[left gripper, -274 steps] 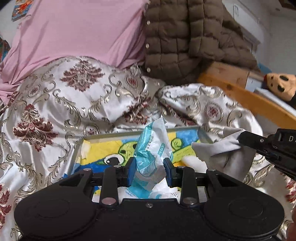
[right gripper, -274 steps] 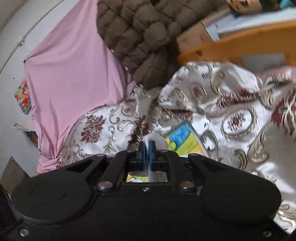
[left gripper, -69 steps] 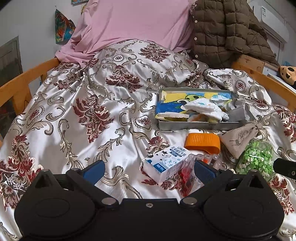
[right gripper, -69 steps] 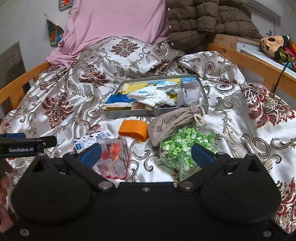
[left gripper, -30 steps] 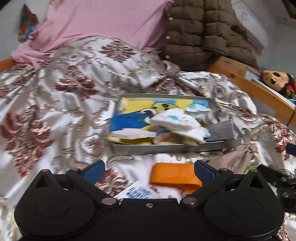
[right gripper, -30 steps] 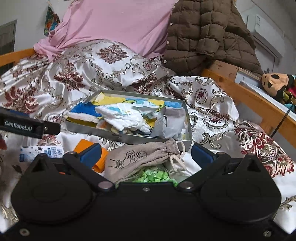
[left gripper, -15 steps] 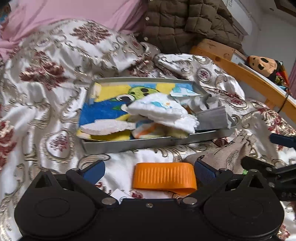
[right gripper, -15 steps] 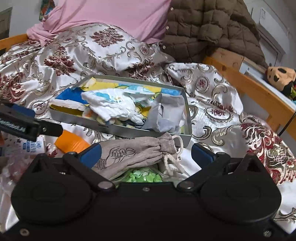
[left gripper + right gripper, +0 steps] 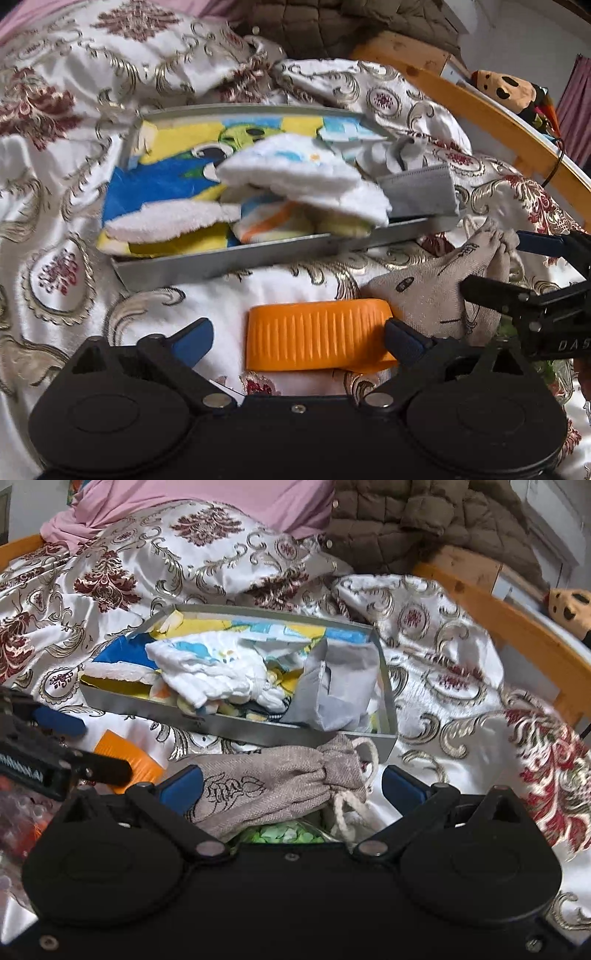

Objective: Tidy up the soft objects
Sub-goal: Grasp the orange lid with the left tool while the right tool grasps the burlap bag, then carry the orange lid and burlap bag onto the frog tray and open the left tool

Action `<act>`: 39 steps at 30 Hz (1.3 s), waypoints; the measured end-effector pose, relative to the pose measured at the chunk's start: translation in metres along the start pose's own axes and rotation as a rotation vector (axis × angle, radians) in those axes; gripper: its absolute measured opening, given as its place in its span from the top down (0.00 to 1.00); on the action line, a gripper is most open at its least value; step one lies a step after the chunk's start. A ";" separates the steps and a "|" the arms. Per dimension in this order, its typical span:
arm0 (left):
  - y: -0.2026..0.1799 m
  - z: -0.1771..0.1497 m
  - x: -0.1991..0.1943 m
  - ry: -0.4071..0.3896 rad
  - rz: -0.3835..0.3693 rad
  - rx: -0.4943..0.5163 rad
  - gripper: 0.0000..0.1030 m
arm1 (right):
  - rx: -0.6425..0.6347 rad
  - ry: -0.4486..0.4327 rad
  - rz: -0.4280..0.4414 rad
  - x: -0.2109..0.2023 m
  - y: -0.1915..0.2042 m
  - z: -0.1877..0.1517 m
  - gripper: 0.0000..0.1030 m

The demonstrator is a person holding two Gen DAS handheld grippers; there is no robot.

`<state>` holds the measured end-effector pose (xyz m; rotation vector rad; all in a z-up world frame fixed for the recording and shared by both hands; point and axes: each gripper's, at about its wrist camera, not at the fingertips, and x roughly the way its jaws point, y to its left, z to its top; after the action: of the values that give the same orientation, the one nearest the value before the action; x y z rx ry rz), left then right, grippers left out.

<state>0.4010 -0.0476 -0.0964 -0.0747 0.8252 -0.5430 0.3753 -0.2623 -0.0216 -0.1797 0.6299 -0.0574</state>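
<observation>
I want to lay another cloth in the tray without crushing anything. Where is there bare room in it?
The grey tray is bare only at its far left, where the blue and yellow liner shows, bordered by the white towel. Its middle and right end are crowded: the folded towels and the grey cloth fill them.

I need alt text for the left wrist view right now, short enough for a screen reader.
The left hand-held gripper, jaws closing but not gripping, straddles an orange ribbed piece on a patterned satin bedspread. Beyond it sits a grey tray of soft cloths; at right, the right hand-held gripper reaches over a beige drawstring pouch.
</observation>
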 end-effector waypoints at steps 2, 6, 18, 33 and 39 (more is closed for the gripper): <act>0.005 0.001 0.002 0.017 -0.019 -0.027 0.09 | 0.018 0.012 0.013 0.008 -0.004 0.002 0.04; 0.010 0.000 0.007 0.035 -0.055 -0.064 0.18 | 0.027 0.035 0.033 0.015 -0.004 0.004 0.16; 0.010 -0.002 0.013 0.045 -0.027 -0.074 0.39 | -0.028 0.026 0.016 0.009 0.004 0.006 0.56; 0.007 0.001 0.005 0.026 0.023 -0.107 0.70 | -0.173 -0.030 0.019 -0.006 0.027 0.006 0.80; 0.001 0.012 -0.021 -0.008 0.030 -0.116 0.81 | -0.213 -0.116 0.009 -0.031 0.032 0.013 0.82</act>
<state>0.3983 -0.0380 -0.0740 -0.1710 0.8484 -0.4664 0.3577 -0.2260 0.0007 -0.3830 0.5203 0.0292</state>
